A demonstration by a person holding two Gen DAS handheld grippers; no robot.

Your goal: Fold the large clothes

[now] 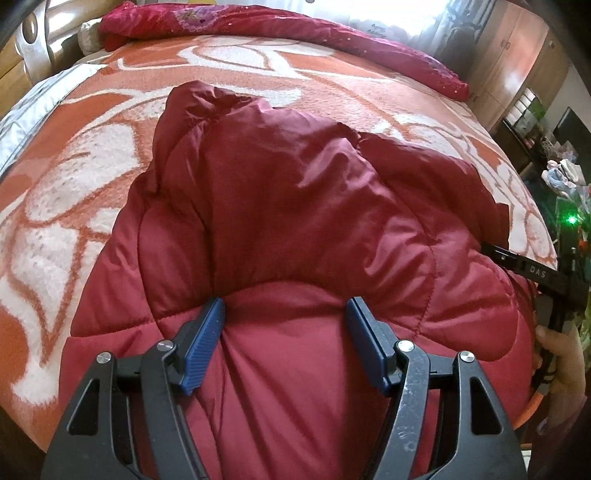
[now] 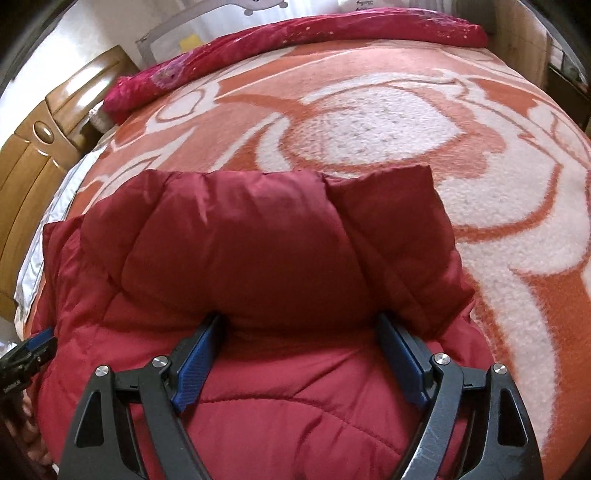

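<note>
Both hand-held grippers spread wide over a dark red quilted puffer jacket on the bed.

Left hand-held gripper (image 1: 286, 308) has its blue-padded fingers (image 1: 204, 345) far apart, pressed onto a bulging panel of the dark red quilted puffer jacket (image 1: 288, 206) and clamping nothing; the right hand-held gripper (image 2: 297, 325) is equally wide, its blue pads (image 2: 195, 363) resting against a puffed fold of the jacket (image 2: 258, 240) without gripping it. The jacket lies bunched and partly folded at the bed's near edge, on an orange-and-white patterned fleece blanket (image 1: 92, 177) that covers the bed. A crumpled crimson embroidered quilt (image 1: 258, 22) runs along the far edge. A glossy wooden headboard (image 2: 33, 177) stands at the bed's left end, and a wooden wardrobe (image 1: 517, 62) rises beyond the far right corner.
</note>
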